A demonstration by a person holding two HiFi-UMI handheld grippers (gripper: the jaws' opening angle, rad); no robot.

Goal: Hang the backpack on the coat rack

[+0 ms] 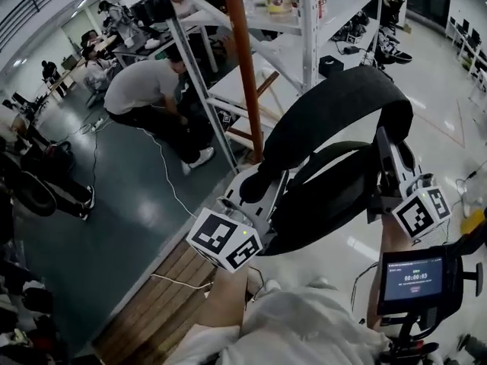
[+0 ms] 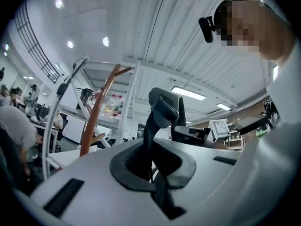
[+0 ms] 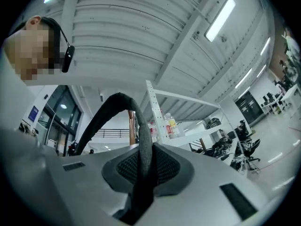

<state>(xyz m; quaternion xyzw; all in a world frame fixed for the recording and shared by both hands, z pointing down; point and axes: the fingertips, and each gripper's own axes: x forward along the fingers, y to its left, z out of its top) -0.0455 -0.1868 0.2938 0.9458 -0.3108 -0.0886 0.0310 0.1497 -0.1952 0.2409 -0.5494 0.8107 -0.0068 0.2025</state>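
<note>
Left gripper [image 1: 257, 187] is clamped on one end of the backpack's [image 1: 327, 204] padded strap [image 1: 335, 101]. Right gripper [image 1: 383, 152] is clamped on the other end. The strap arches open between them and the bag hangs below both, off the floor. Coat rack [image 1: 240, 67] stands just beyond the left gripper. The spread strap looks set to drop over a hook [image 2: 123, 70].

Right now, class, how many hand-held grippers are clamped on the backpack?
2. The left hand-held gripper is shut on a strap of the backpack, at lower left in the head view. The right hand-held gripper is shut on a padded strap at the right. Neither is hidden.
</note>
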